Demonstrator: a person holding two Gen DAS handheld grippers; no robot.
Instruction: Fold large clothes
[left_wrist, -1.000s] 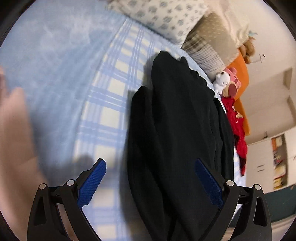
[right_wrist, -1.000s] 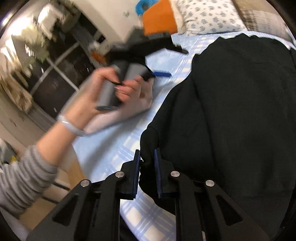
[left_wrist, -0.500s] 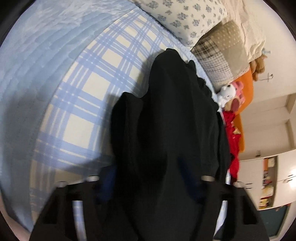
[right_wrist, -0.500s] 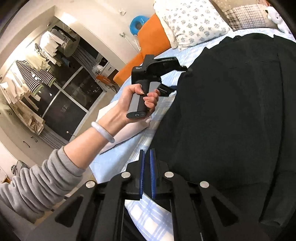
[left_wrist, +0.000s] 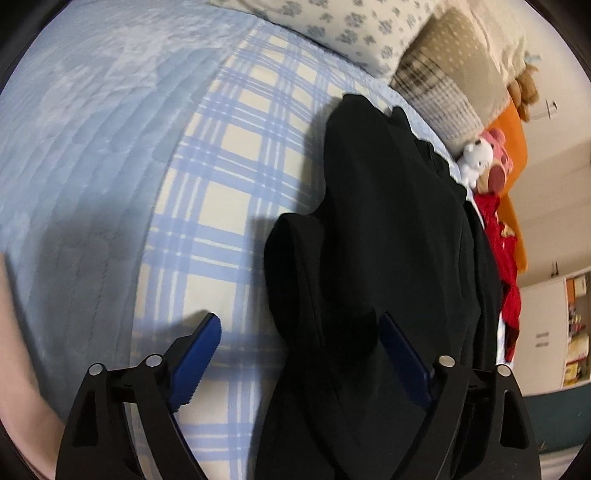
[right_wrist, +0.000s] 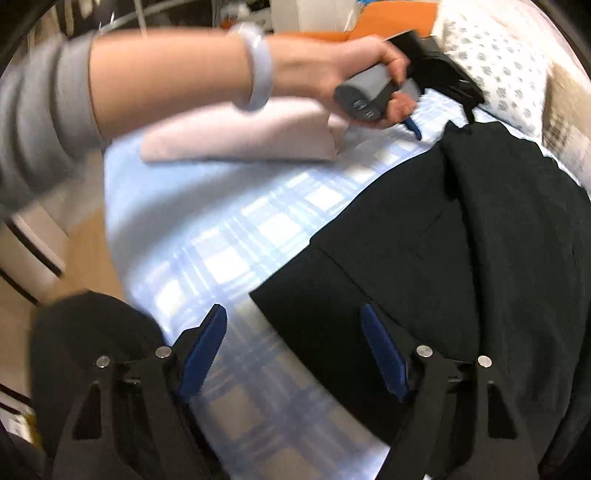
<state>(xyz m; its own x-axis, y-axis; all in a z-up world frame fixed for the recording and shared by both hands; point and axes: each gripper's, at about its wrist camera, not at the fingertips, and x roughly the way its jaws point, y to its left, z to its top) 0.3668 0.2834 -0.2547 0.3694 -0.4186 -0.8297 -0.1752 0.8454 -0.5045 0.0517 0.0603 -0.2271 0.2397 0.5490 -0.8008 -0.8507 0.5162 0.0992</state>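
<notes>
A blue-and-cream plaid bed (left_wrist: 229, 206) carries the black garment (left_wrist: 388, 236) along its middle, folded lengthwise, pillows (left_wrist: 369, 29) beyond. The left gripper (left_wrist: 299, 347) and the right gripper (right_wrist: 295, 339) both gape wide, grasping nothing. No lettering is readable anywhere.

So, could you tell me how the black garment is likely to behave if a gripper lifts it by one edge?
The black garment will probably go floppy and drape, since it already lies in soft folds on the plaid sheet. It looks thick and layered, so likely fairly heavy for one pinch. Its matte cloth seems unlikely to slip.
</notes>
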